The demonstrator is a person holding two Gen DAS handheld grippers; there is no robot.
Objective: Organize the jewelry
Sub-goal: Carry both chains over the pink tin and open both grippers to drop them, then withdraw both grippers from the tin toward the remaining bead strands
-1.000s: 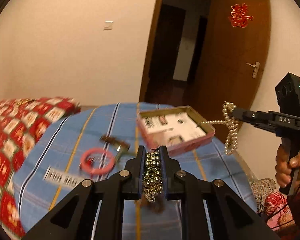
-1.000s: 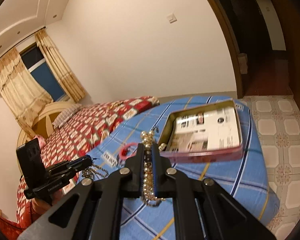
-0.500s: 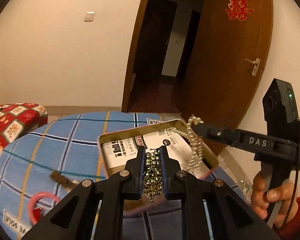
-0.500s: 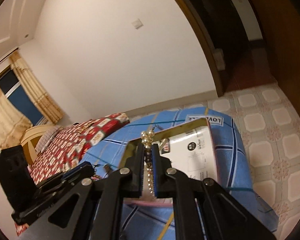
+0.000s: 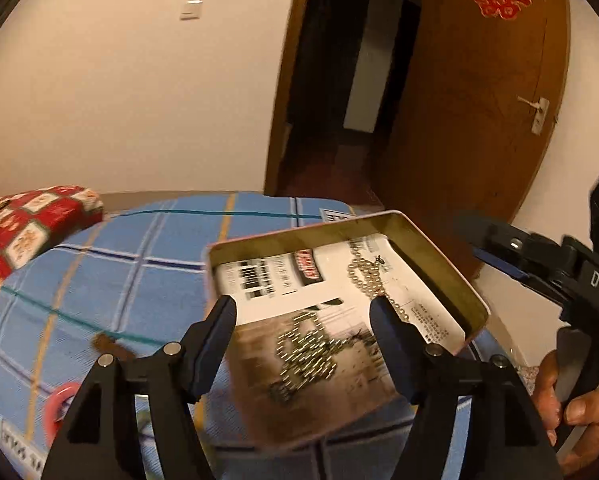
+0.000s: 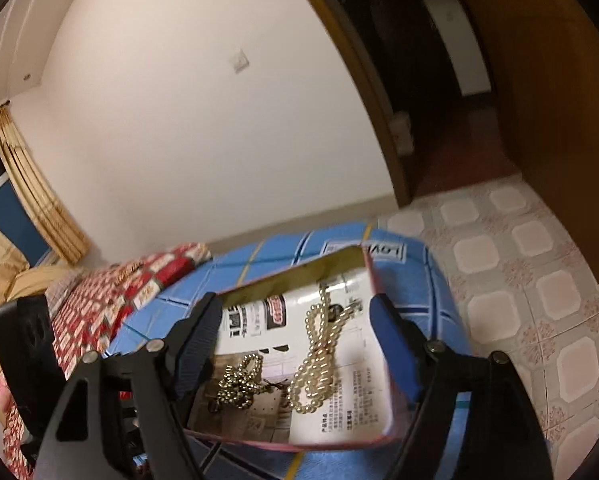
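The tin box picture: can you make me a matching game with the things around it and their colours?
Things:
1. pearl necklace
2. tin box
3. bangle
4. bed cover

Colours:
A. blue with checks
B. pink ring
C. creamy white beads
D. pink outside, gold walls inside

Pairs: 1-C, 2-D, 3-B, 4-A
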